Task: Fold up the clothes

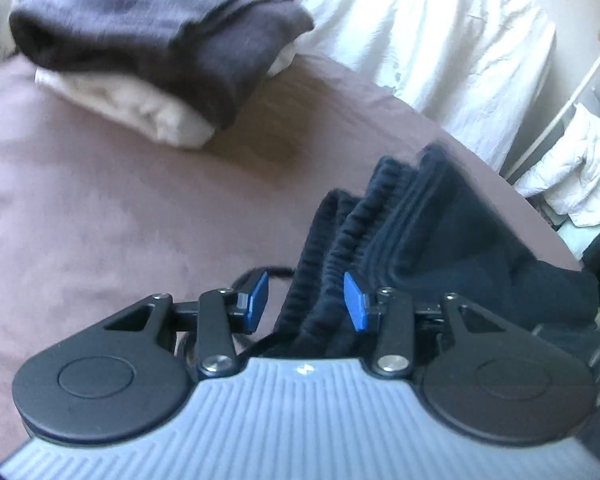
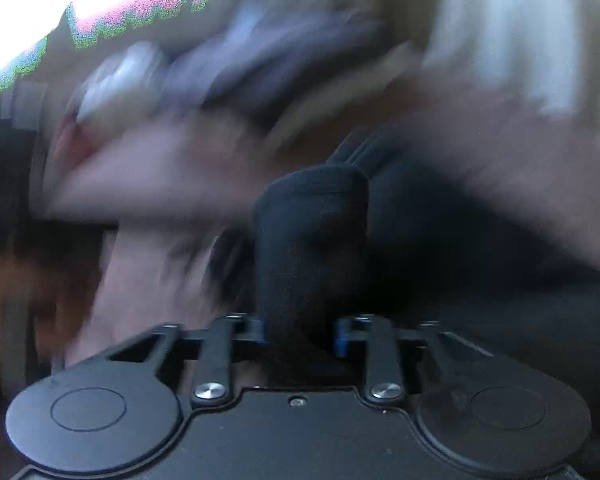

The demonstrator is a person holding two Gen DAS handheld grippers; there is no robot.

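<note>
A dark navy garment with an elastic waistband lies bunched on the mauve bed sheet, lower right in the left wrist view. My left gripper is open, its blue pads on either side of the waistband folds without pinching them. In the blurred right wrist view, my right gripper is shut on a thick fold of the same navy garment, which stands up between the fingers.
A folded dark grey garment sits on a folded white one at the far left of the bed. White bedding is heaped at the back right. A white rack with clothes stands beyond the bed edge.
</note>
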